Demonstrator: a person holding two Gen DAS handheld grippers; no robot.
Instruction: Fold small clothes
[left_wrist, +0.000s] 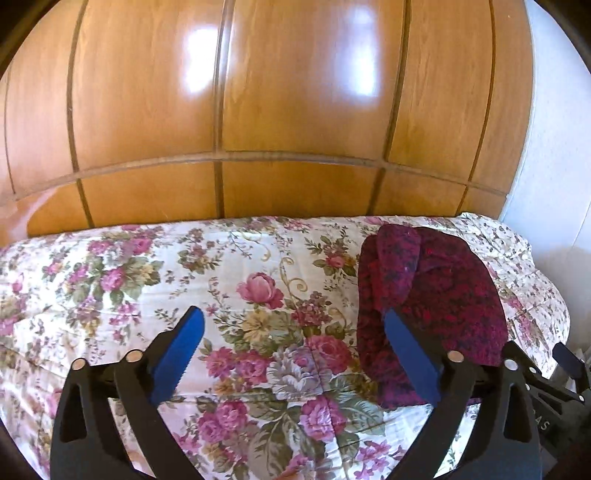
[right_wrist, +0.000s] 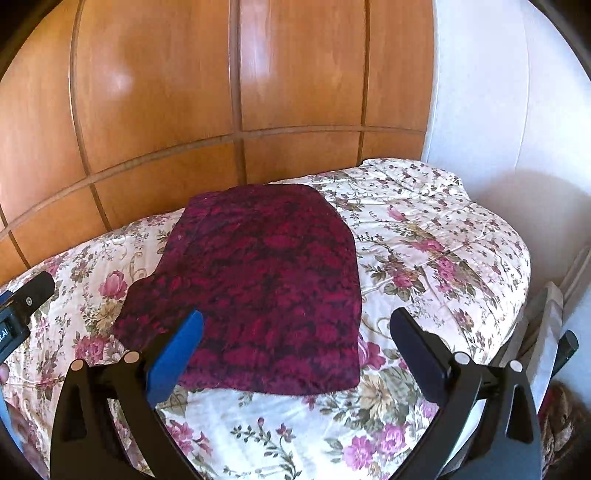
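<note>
Right wrist view: my right gripper (right_wrist: 295, 332) stands fully spread with nothing between its pads, hovering above the near edge of the dark red garment (right_wrist: 258, 288). The garment lies flat on the bed (right_wrist: 443, 240), on the floral quilt, already folded into a compact rectangle, with one flap (right_wrist: 147, 295) sticking out at its left side. In the left wrist view my left gripper (left_wrist: 293, 332) is equally wide and empty, over bare quilt just left of the garment (left_wrist: 436, 295). A wooden wardrobe (right_wrist: 184, 110) stands behind the bed.

Assessment: the fold appears near complete; the protruding flap is the remaining defect. To do it well, I would take the flap at its outer edge with the left gripper, pinching one layer only, lay it across the rectangle, and pin the opposite edge with the right gripper to prevent sliding on the soft quilt.
</note>
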